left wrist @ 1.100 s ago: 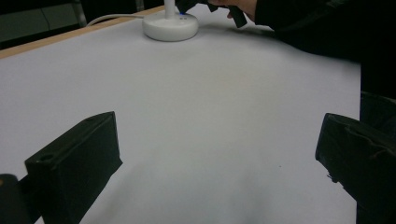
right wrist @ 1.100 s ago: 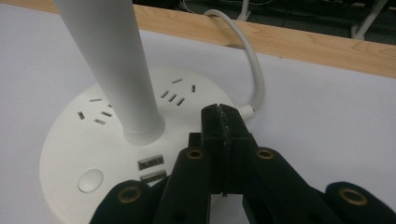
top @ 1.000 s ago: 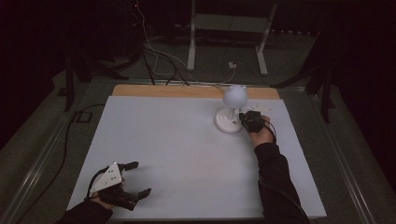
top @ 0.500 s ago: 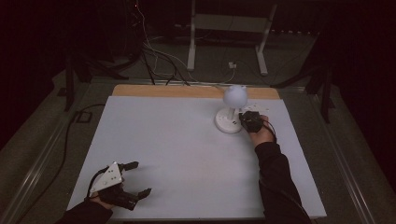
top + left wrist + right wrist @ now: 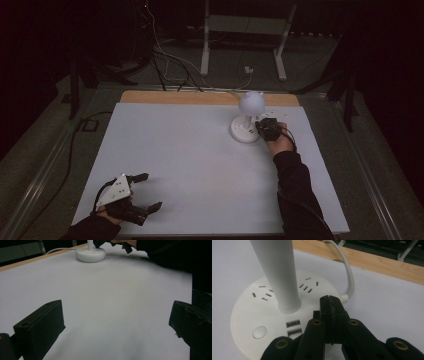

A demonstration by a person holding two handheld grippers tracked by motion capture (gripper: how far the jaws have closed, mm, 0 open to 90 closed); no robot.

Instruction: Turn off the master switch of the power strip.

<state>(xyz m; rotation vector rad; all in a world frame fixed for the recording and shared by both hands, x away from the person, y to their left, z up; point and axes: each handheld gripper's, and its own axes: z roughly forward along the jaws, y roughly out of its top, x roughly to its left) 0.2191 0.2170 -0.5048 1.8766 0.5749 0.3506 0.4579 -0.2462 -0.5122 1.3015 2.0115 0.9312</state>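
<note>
A white desk lamp (image 5: 248, 116) stands at the table's far right, with a round base (image 5: 267, 315) that carries sockets, two USB ports and a round button (image 5: 259, 331). Its white stem (image 5: 278, 272) rises from the base's middle, and a white cable (image 5: 347, 270) leaves the back. My right gripper (image 5: 330, 301) is shut, its tips pressed together just over the base's rim, right of the stem. In the high view it (image 5: 267, 129) sits against the base's right side. My left gripper (image 5: 145, 191) rests open at the near left corner, nothing between its jaws.
The white tabletop (image 5: 190, 160) has a wooden strip (image 5: 200, 98) along its far edge. Beyond it, cables and metal stand legs (image 5: 205, 45) lie on the dark floor. The left gripper view looks across bare table to the lamp base (image 5: 90, 254).
</note>
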